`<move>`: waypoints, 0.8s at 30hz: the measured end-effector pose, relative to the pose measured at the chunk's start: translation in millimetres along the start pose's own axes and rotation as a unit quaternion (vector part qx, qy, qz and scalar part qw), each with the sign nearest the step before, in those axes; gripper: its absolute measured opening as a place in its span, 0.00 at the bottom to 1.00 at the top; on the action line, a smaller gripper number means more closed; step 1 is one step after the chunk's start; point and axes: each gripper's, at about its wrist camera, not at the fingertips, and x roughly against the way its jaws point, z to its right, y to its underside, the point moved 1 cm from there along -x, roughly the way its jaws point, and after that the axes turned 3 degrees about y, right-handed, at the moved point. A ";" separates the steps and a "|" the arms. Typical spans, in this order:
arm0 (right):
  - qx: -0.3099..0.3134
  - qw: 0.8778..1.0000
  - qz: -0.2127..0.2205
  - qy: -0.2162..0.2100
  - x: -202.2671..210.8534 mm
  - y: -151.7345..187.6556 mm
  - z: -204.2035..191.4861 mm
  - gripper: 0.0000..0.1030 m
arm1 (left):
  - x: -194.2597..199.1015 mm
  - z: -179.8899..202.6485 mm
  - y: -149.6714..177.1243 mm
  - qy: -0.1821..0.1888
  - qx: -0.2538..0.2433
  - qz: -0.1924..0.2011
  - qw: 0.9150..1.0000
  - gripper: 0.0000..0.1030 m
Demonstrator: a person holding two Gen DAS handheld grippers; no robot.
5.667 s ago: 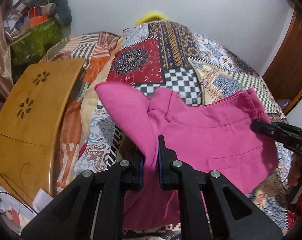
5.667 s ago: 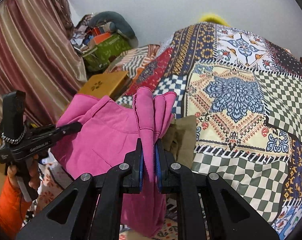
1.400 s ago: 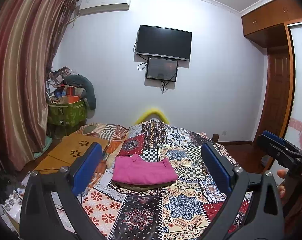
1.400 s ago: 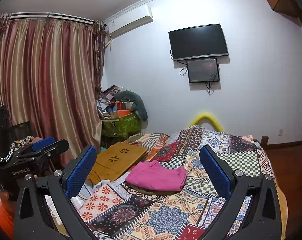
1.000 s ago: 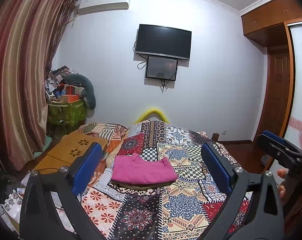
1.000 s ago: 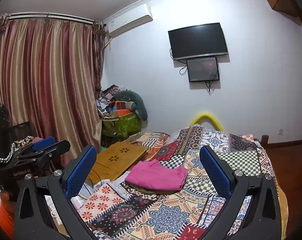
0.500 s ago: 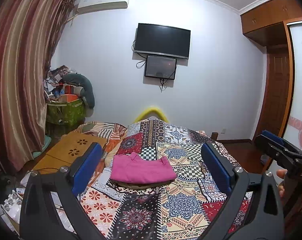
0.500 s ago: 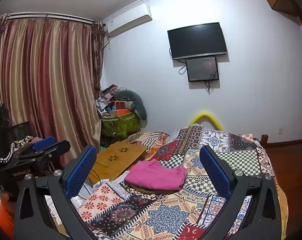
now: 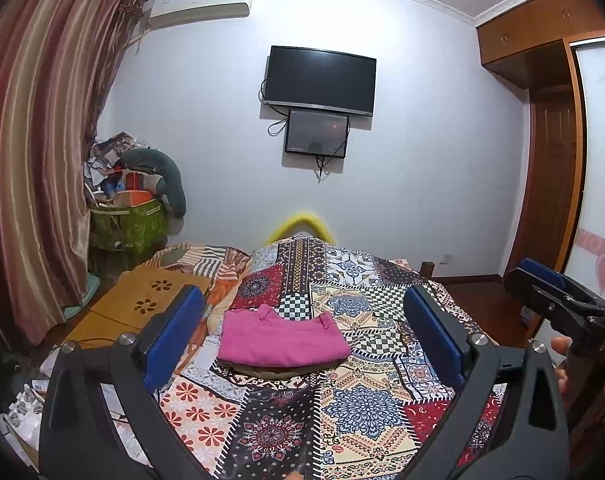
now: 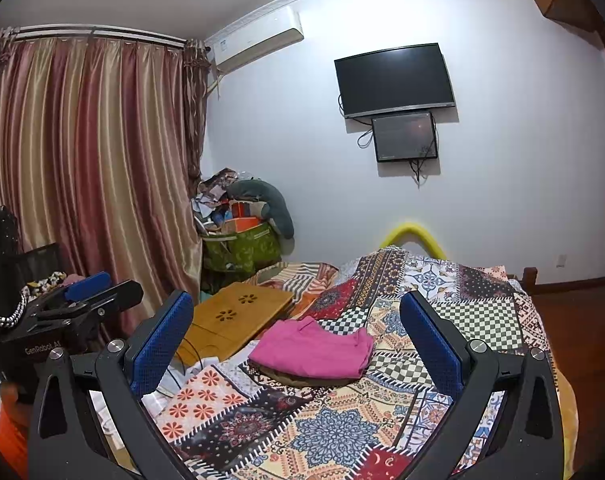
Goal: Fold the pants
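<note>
The pink pants (image 9: 280, 342) lie folded into a neat rectangle on a brown garment on the patchwork bed; they also show in the right wrist view (image 10: 314, 347). My left gripper (image 9: 302, 332) is wide open and empty, held well back from the pants. My right gripper (image 10: 296, 336) is also wide open and empty, equally far back. The right gripper shows at the right edge of the left wrist view (image 9: 558, 300), and the left gripper at the left edge of the right wrist view (image 10: 82, 300).
The bed carries a patchwork quilt (image 9: 362, 400). A wooden lap desk (image 9: 142, 304) leans at its left side. A green box of clutter (image 9: 126, 220) stands by the striped curtain (image 9: 30, 180). A TV (image 9: 320, 80) hangs on the far wall.
Since 5.7 s ago both grippers let go of the pants and pulled far back. Over the last second both views barely shift and the pants lie still.
</note>
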 end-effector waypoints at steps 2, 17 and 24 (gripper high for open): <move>0.000 1.000 0.000 0.000 0.0 0.1 -0.2 1.00 | -0.3 -0.4 0.1 0.004 0.000 -0.001 1.000 0.99; -0.001 1.000 -0.001 0.000 -0.5 1.8 -0.1 1.00 | -2.4 1.1 1.5 0.005 -0.004 -0.005 1.000 0.99; -0.003 1.000 -0.004 0.000 -1.3 3.1 -0.1 1.00 | -4.0 2.4 1.4 0.007 -0.003 -0.008 1.000 0.99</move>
